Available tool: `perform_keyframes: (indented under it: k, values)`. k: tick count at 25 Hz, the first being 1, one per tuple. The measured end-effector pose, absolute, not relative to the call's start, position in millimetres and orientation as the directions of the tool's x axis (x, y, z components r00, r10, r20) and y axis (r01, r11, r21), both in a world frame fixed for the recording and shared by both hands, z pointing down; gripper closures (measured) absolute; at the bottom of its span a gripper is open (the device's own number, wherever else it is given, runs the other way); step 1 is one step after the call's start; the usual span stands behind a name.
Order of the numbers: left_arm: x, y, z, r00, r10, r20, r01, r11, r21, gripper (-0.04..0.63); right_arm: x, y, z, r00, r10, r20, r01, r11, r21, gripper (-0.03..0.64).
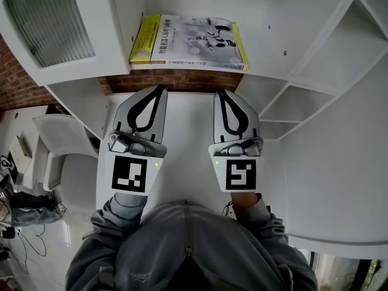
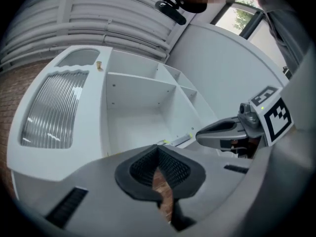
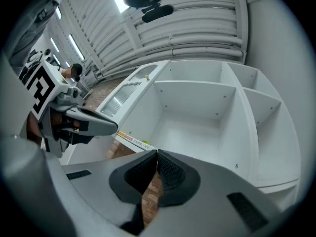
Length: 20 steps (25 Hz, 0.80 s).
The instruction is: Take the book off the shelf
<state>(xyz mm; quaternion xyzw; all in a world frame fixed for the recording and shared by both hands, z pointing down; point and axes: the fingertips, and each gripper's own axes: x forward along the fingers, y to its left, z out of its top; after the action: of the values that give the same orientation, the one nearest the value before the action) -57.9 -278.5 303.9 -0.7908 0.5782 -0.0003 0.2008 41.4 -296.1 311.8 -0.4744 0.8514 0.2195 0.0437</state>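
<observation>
While short of the shelf (image 1: 273,17), left gripper (image 1: 160,90) empty, fingers (image 1: 145,111) pressed together. Book (image 1: 194,41) flat inside that shelf, likely light, stiff, glossy and slippery; best pinched at the near edge. Right gripper (image 1: 219,93) empty too, fingers together.

**Surroundings: Non-Task Items**

- Brick surface (image 1: 176,79): a red-brown strip directly ahead of the tips of the left gripper (image 1: 160,90) and the right gripper (image 1: 220,93). More brick shows far to the left of the left gripper.
- Ribbed glass panel (image 1: 51,20): set in a white frame, ahead and to the left of the left gripper.
- White chair (image 1: 54,147): just left of the left gripper, at floor level.
- Dark bag (image 1: 30,208) and loose cables (image 1: 27,238): on the floor, left of and behind the left gripper.
- Grey sweatshirt (image 1: 188,250): directly behind both grippers.
- Slatted white ceiling (image 3: 197,19): above and ahead of both grippers.
- Window (image 2: 242,14): beyond the right gripper, with greenery outside.
</observation>
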Motion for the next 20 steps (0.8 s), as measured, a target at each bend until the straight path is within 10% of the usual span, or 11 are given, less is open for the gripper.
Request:
perform_keyframes:
  k: [20]
  values:
    - [-53.5, -310.8, 293.2, 0.314, -0.944, -0.1, -0.666, -0.144, -0.732, 0.586, 25.7, -323.8, 304.5, -0.626, -0.772, -0.108, -0.618, 0.406, 0.673, 0.588]
